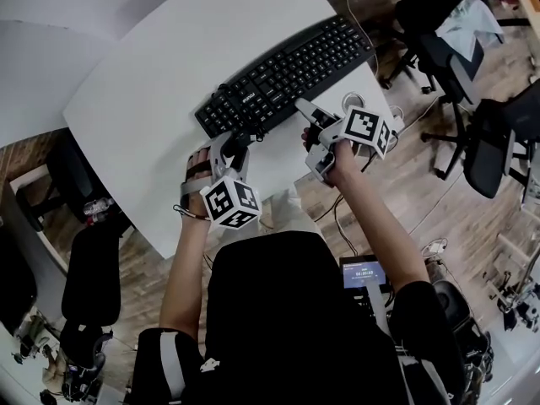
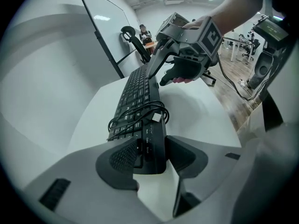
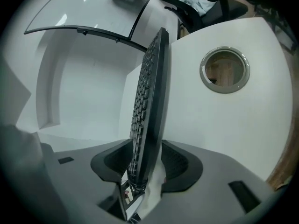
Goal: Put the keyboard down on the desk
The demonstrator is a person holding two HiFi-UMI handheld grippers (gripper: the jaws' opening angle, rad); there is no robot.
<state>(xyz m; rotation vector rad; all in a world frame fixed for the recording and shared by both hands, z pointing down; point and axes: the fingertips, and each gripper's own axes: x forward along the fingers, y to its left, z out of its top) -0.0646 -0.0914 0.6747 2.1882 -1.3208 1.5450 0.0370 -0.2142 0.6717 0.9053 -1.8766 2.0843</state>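
Black keyboard (image 1: pixel 287 74) flat on white bench (image 1: pixel 143 108), diagonal, upper centre of head view. Coiled cable (image 2: pixel 140 112) on keys. Fingers of left gripper (image 2: pixel 152 155) clenched on keyboard's lower-left end. Fingers of right gripper (image 3: pixel 147 164) released, keyboard's long edge between them.

Nothing legible: the keyboard (image 1: pixel 287 70) brand mark, upper centre, and small screen (image 1: pixel 364 273) digits, lower right, are too blurred.

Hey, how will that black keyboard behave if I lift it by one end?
The keyboard looks a rigid slab, so it probably stays straight, not sagging. The loose cable coiled on its keys may slide off or snag. Long and flat, it likely pivots if pushed at one end.
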